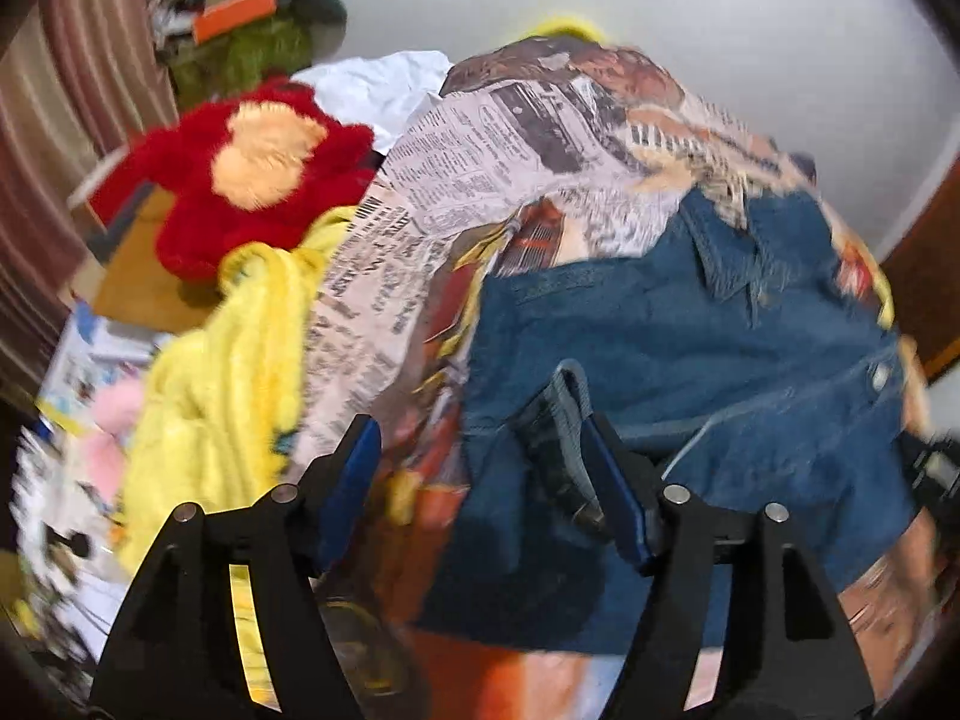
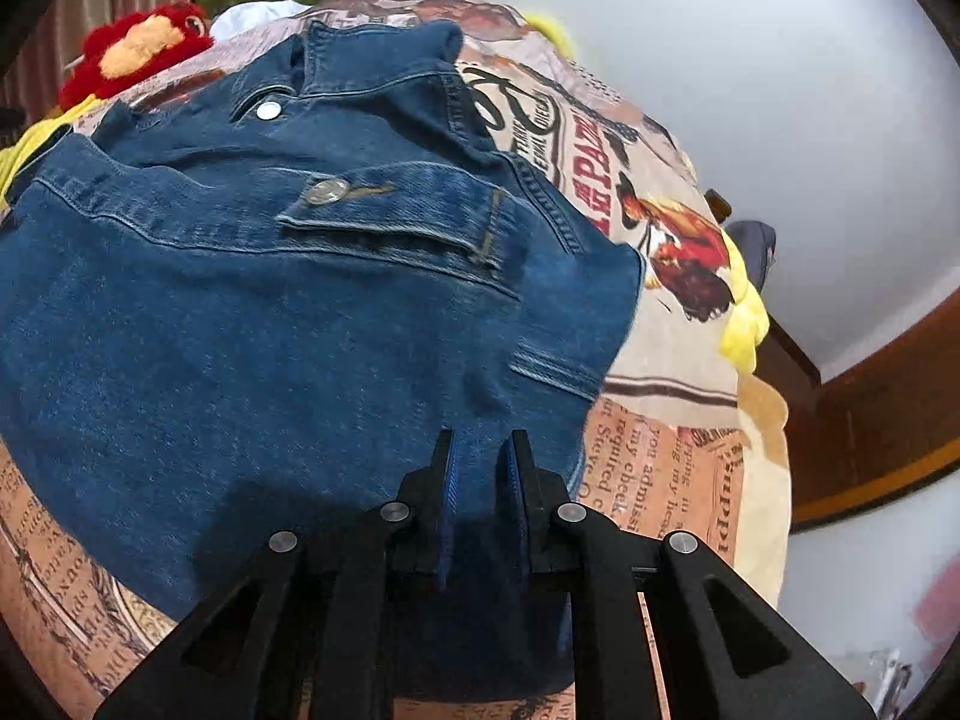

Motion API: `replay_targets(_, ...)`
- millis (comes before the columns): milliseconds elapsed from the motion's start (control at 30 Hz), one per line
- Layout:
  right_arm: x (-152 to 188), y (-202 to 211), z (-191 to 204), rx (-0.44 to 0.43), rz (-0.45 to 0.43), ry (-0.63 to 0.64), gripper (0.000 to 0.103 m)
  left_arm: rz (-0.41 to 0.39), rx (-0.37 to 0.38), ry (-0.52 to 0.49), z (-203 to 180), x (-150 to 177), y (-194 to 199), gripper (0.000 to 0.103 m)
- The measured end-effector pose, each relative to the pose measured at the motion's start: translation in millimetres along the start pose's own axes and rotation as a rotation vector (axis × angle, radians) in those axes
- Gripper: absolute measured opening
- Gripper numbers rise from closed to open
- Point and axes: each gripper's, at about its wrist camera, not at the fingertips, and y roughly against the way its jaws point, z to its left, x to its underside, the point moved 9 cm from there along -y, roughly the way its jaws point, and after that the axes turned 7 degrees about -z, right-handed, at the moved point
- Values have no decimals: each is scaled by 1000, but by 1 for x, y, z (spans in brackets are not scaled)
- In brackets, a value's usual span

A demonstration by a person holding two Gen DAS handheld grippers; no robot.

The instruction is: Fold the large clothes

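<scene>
A blue denim jacket (image 2: 288, 312) lies on a bed covered by a newspaper-print sheet (image 2: 654, 474), collar at the far end. It also shows in the left wrist view (image 1: 690, 348). My left gripper (image 1: 480, 426) is open at the jacket's near left edge; a fold of denim (image 1: 567, 414) stands against its right finger (image 1: 606, 468). My right gripper (image 2: 480, 444) is over the jacket's near hem, its jaws a narrow gap apart with denim between them; whether they pinch it is unclear.
A red plush toy (image 1: 240, 174) and a yellow fleece blanket (image 1: 222, 384) lie left of the sheet (image 1: 456, 180). White cloth (image 1: 384, 90) sits behind. A brown wooden frame (image 2: 870, 420) and white wall are on the right.
</scene>
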Motion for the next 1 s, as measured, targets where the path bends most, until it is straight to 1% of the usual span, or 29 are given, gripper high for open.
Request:
replay_targets(100, 4, 2, -7, -5, -4, -19, 15, 15, -3, -80, 0, 16, 2, 69)
replay_targets(133, 3, 2, -8, 4, -4, -16, 26, 21, 0, -93, 0, 21, 3, 70)
replay_targets(167, 4, 3, -11, 38, -8, -5, 52, 31, 7, -108, -1, 29, 2, 70)
replay_targets(200, 5, 4, -16, 91, -13, 9, 68, 42, 15, -119, -2, 36, 1, 70)
replay_targets(233, 7, 6, -24, 174, -26, 26, 89, 54, 28, -129, -3, 45, -1, 70)
replay_targets(267, 9, 8, -30, 196, -39, 23, 92, 61, 35, -133, -4, 51, -2, 70)
replay_targets(300, 12, 8, -35, 176, -41, 2, 92, 72, 44, -136, -5, 58, -5, 70)
replay_targets(333, 18, 7, -40, 125, -26, -48, 92, 82, 46, -136, -6, 64, -7, 70)
replay_targets(433, 22, 12, -53, 39, -14, -158, 92, 111, 51, -126, -7, 76, -18, 70)
replay_targets(500, 17, 17, -56, 18, -22, -190, 92, 120, 65, -108, -8, 78, -25, 70)
replay_targets(600, 0, 23, -59, -6, -49, -209, 92, 116, 90, -94, -13, 70, -33, 70)
replay_targets(733, -25, 16, -50, -61, -68, -222, 92, 125, 120, -84, -24, 55, -50, 70)
replay_targets(867, -45, -4, -39, -128, -48, -279, 92, 150, 179, -64, -40, 42, -70, 70)
replay_targets(1000, -52, -19, -31, -171, -15, -331, 92, 160, 172, -68, -49, 32, -91, 70)
